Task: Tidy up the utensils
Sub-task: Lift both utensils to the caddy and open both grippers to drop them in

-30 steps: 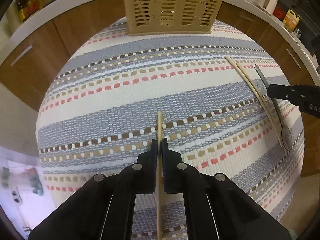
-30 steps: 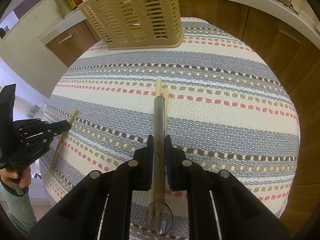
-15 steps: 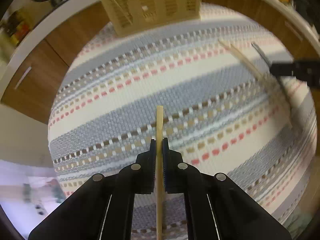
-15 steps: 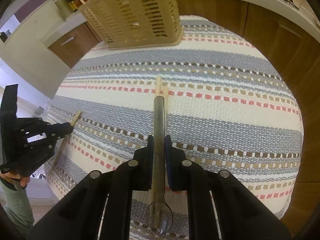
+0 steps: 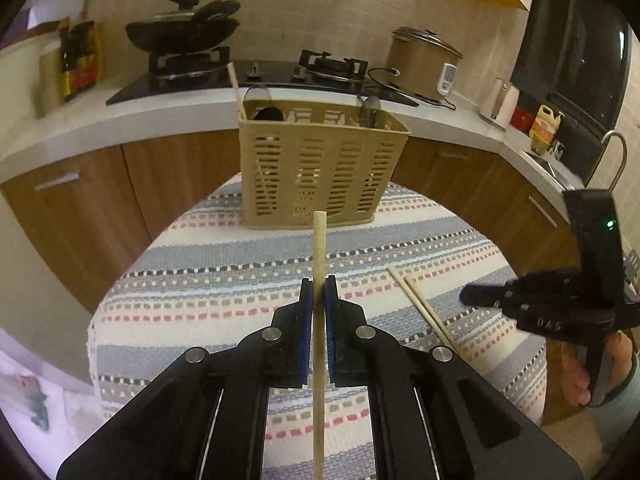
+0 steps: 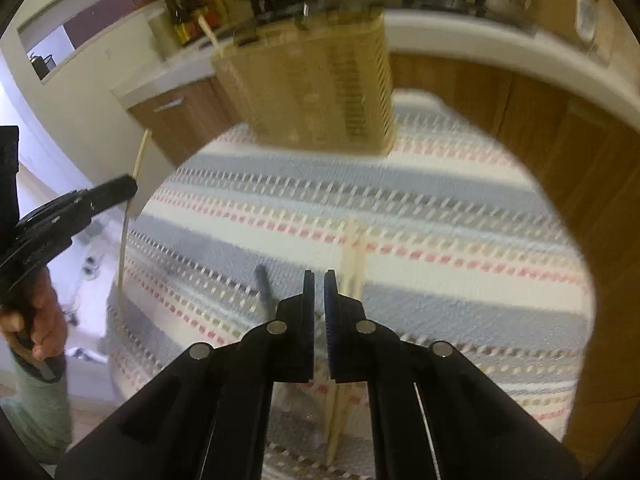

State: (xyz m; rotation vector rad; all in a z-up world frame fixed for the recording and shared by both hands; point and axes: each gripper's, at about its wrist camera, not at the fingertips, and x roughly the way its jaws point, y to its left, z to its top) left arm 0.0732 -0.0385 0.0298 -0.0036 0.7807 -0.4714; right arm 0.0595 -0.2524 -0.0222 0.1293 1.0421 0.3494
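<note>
Chopstick (image 5: 319,248), slender pale wood, in left tool (image 5: 319,294)

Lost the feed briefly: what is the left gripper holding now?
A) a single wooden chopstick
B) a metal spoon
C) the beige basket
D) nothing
A: the left gripper is closed on a single wooden chopstick, raised and pointing toward the beige basket.
</note>
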